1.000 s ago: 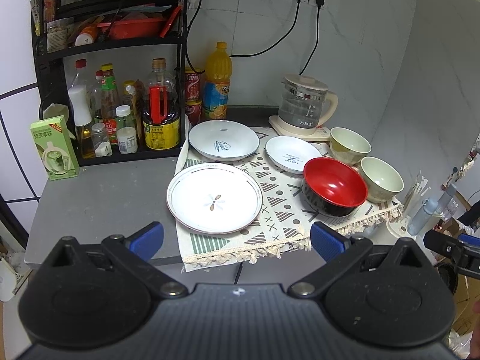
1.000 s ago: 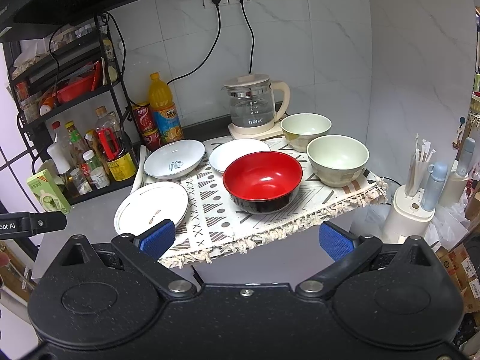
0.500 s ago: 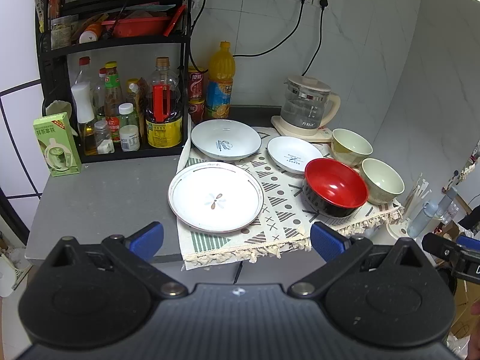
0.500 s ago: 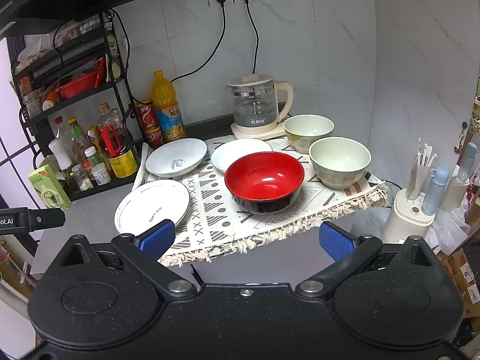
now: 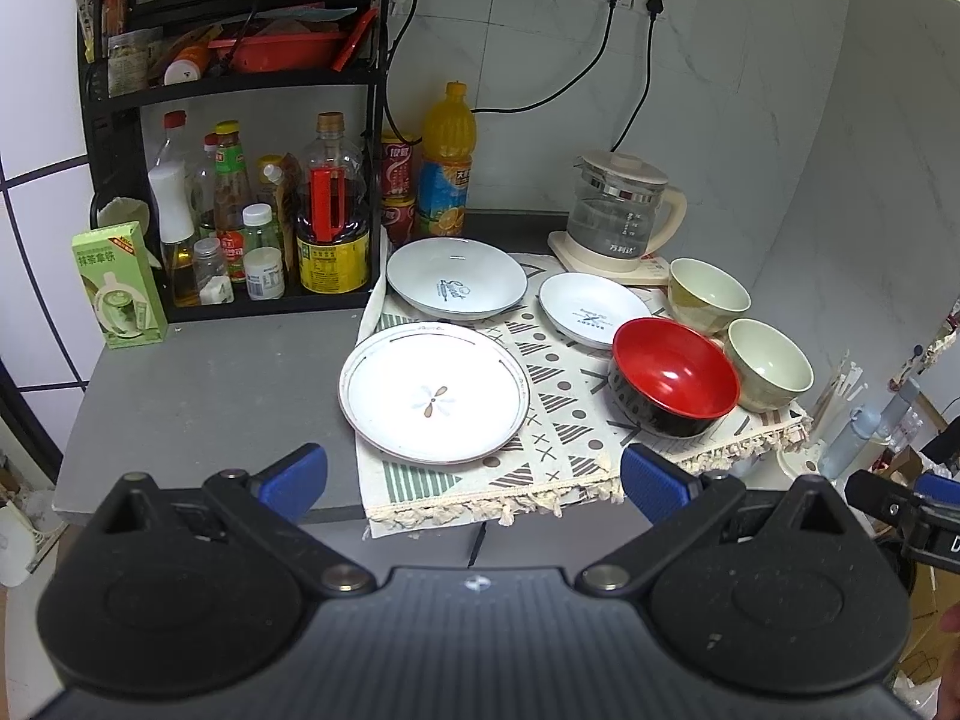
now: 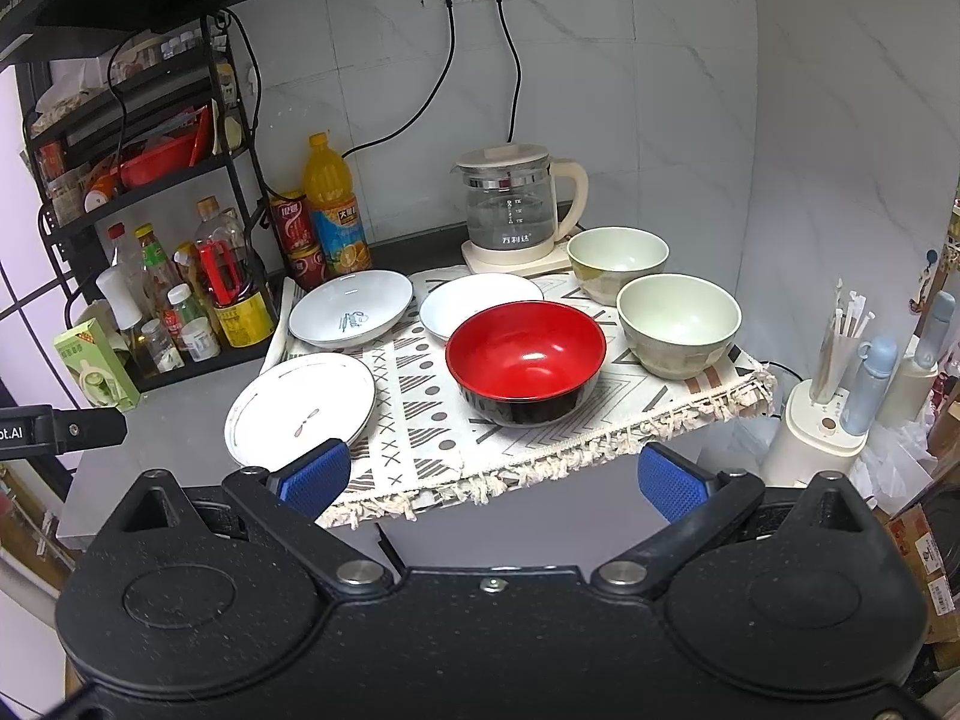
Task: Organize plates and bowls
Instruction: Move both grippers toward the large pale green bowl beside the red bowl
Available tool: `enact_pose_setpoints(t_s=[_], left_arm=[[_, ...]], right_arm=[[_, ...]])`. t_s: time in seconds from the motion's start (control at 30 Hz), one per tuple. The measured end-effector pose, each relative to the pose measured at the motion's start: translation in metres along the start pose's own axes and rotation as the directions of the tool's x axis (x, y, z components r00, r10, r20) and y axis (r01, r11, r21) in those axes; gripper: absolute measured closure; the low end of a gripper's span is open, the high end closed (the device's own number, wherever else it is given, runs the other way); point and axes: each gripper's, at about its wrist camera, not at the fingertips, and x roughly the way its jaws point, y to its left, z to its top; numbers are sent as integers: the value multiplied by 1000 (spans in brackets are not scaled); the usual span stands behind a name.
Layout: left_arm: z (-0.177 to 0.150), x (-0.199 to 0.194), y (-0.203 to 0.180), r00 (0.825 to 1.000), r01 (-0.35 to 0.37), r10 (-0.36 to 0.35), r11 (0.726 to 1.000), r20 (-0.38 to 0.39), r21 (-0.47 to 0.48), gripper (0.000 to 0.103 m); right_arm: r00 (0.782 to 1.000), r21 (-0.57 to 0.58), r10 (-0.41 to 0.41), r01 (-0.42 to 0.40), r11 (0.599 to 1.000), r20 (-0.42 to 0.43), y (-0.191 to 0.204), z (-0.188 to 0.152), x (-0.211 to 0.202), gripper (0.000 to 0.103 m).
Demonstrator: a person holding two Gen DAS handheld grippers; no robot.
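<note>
Left wrist view: both grippers have pulled back slightly from red bowl (image 5: 673, 383); left gripper (image 5: 473, 477) and right gripper (image 6: 492, 477) spread wide, empty. Sorting not begun.

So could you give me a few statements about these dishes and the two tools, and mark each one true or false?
1. The red bowl sits on the patterned cloth. True.
2. The two pale green bowls are stacked one inside the other. False: they stand side by side, each on its own.
3. The left gripper is open and holds nothing. True.
4. The right gripper is shut on a plate. False: its fingers are spread apart, short of the dishes.
5. The glass kettle stands behind the bowls, near the wall. True.
6. The flower plate lies inside the red bowl. False: it lies flat at the cloth's left edge.
</note>
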Motion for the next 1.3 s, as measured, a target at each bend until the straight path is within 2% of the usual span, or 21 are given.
enact_pose_setpoints(t_s=[0.63,0.73,0.97,1.03,1.3], left_arm=[[7,12,-12,1000,-8,7,1000,-10,-14,0],[11,17,-16,1000,-12,11,1000,-11,-10,0],[25,41,-26,1000,-11,11,1000,-23,-3,0],[30,49,-30,999,-10,10,1000,-37,-2,0],[49,87,-47,996,-15,15,1000,-87,4,0]], right_arm=[[1000,-10,3,-3,1000,-6,-12,7,13,0],[1000,17,7,-7,1000,-14,-19,12,17,0],[1000,12,-11,11,1000,-12,-32,24,34,0],[999,16,-24,25,1000,-33,-36,27,42,0],[995,11,3,-2,1000,-97,-52,44,74,0]])
